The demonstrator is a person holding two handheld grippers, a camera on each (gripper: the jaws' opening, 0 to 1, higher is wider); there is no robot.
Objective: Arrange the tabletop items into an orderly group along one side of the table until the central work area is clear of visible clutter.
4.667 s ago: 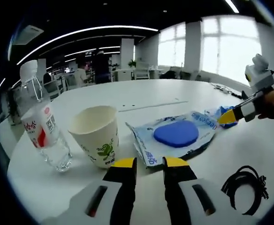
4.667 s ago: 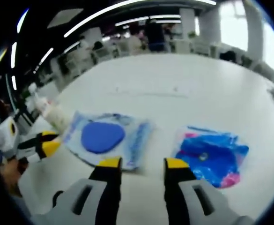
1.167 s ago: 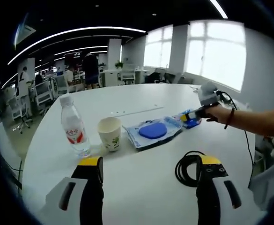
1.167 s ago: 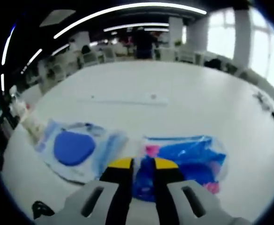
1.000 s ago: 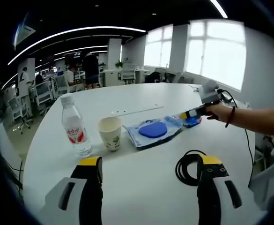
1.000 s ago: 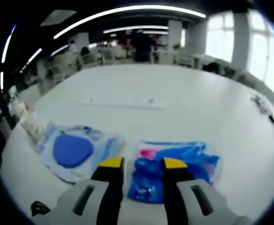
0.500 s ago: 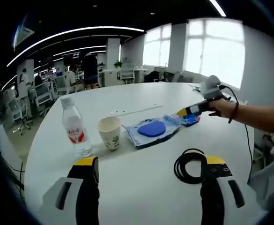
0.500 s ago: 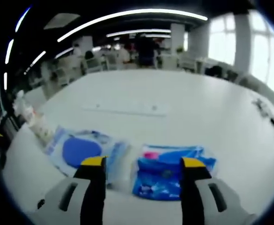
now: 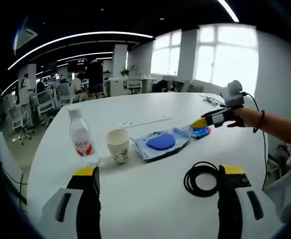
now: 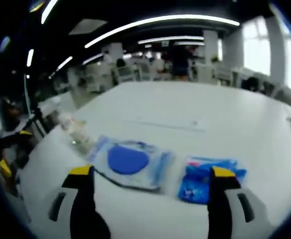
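Lining one side of the white tabletop (image 9: 150,179) are a clear plastic water bottle (image 9: 81,139), a paper cup (image 9: 118,146), a blue-pad packet (image 9: 160,143) and a small blue packet (image 10: 205,180); a coiled black cable (image 9: 201,178) lies apart, probably next. Both grippers, left (image 9: 157,174) and right (image 10: 150,174), have wide-open, empty fingers.

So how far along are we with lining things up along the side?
Done: the water bottle, paper cup, clear pouch with the blue pad and small blue packet sit in a rough row. In hand: nothing; both the left hand-held gripper and right hand-held gripper are open. Left: the coiled black cable lies apart from the row, nearer the left hand-held gripper.
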